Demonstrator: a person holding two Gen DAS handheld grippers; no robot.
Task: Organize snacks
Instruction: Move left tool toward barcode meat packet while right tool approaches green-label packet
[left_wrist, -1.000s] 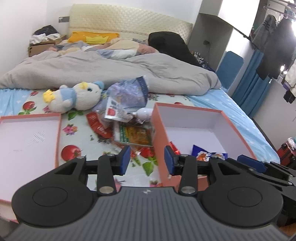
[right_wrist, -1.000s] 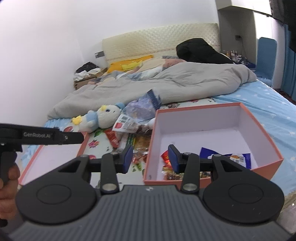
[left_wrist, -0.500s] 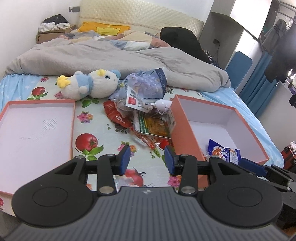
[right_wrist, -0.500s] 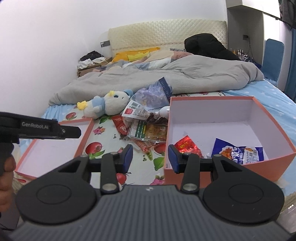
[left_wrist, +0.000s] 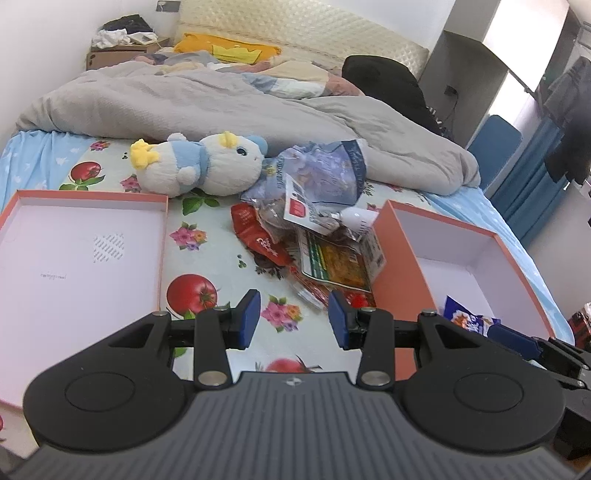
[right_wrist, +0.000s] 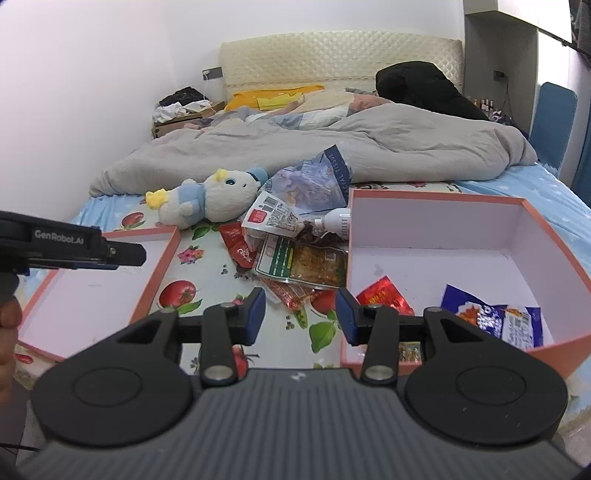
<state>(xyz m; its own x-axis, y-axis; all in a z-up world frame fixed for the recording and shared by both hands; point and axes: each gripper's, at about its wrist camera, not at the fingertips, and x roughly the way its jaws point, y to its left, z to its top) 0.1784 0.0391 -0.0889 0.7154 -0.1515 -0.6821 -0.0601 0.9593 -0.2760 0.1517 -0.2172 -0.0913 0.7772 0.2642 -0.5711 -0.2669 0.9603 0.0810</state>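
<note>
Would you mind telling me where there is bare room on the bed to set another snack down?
Free: the far half of the deep box, behind its red packet and blue packet; the whole shallow lid; the sheet between lid and snack pile. Crowded: the pile against the box's left wall.

bed (left_wrist: 221, 258) covered by fruit-and-flower print sheet. grey duvet (left_wrist: 221, 99) bunched across far half. plush toy (left_wrist: 199, 166) laid on its side on sheet, near duvet edge. snack pile (left_wrist: 314, 236) spread between shallow lid (left_wrist: 162, 236) at left and deeper orange box (right_wrist: 532, 214) at right; both set open side up on sheet. crumpled blue tissue pack (right_wrist: 314, 181) seen at far end of pile, touching plush toy. red packet (right_wrist: 236, 245) laid at pile's left edge.
</note>
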